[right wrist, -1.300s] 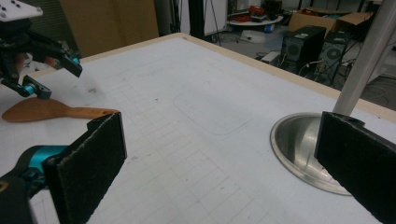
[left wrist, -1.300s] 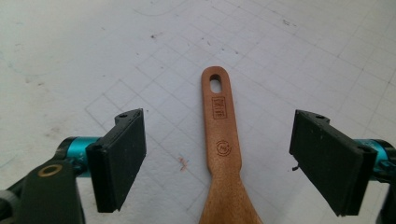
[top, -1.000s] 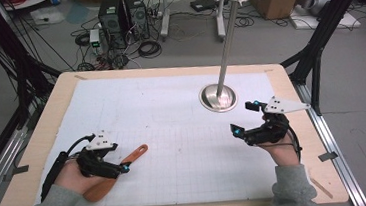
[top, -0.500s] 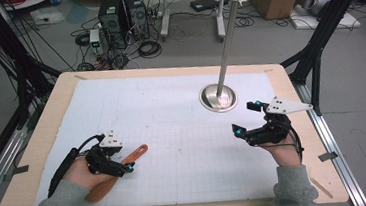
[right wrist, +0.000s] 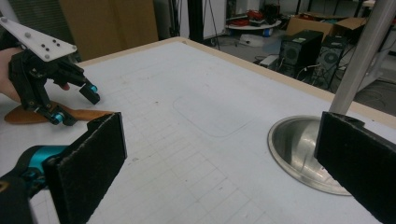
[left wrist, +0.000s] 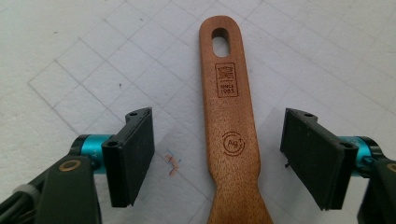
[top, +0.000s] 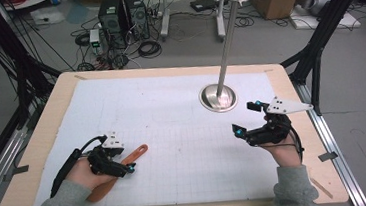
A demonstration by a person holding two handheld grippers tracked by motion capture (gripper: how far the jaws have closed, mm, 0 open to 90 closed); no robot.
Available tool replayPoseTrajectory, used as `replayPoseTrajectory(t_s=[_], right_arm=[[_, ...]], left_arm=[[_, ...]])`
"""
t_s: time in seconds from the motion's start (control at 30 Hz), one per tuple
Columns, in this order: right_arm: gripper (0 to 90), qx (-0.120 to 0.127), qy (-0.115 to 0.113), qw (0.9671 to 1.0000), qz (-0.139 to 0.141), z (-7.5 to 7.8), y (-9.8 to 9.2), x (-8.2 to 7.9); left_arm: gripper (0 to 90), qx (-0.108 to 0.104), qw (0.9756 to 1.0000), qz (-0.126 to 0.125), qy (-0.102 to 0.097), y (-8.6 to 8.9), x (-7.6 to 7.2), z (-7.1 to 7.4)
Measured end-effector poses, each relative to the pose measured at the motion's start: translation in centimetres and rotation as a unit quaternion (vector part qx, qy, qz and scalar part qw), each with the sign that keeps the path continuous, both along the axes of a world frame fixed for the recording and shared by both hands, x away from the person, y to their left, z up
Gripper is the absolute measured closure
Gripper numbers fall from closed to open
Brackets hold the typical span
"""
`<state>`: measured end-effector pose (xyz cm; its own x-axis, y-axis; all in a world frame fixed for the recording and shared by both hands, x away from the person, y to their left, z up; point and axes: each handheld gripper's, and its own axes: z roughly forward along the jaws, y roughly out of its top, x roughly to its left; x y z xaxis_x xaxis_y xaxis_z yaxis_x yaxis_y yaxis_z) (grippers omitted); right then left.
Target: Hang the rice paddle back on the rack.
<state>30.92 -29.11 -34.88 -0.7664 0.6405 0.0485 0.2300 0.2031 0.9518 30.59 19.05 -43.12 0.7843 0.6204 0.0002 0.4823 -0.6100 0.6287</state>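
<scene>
My black fingers (left wrist: 135, 156) with teal fittings are framing a reddish-brown wooden spatula (left wrist: 232, 140); the white mat (top: 172, 114) is showing a faint grey grid on the pale-wood bench (top: 47, 120).

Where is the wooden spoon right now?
In the high view, the wooden spatula lies flat on the white mat near the table's front left, between the open jaws of the left gripper, far from the metal stand.

Bare mat (top: 172, 119) is lying ahead of both sets of fingers; the stand (top: 219, 98) is rising just beyond the right fingers (top: 237, 130).
</scene>
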Motion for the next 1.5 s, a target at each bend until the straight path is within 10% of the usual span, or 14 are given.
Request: replayPoseTrajectory(t_s=[0.9, 1.5], right_arm=[[0.9, -0.005, 0.002, 1.0, 0.0, -0.1, 0.2, 0.1], [0.9, -0.004, 0.002, 1.0, 0.001, -0.1, 0.2, 0.1]], left_arm=[[62.9, 0.002, 1.0, -0.002, 0.005, 0.0, -0.3, 0.5], [65.1, -0.015, 0.9998, 0.003, -0.012, 0.5, -0.7, 1.2]])
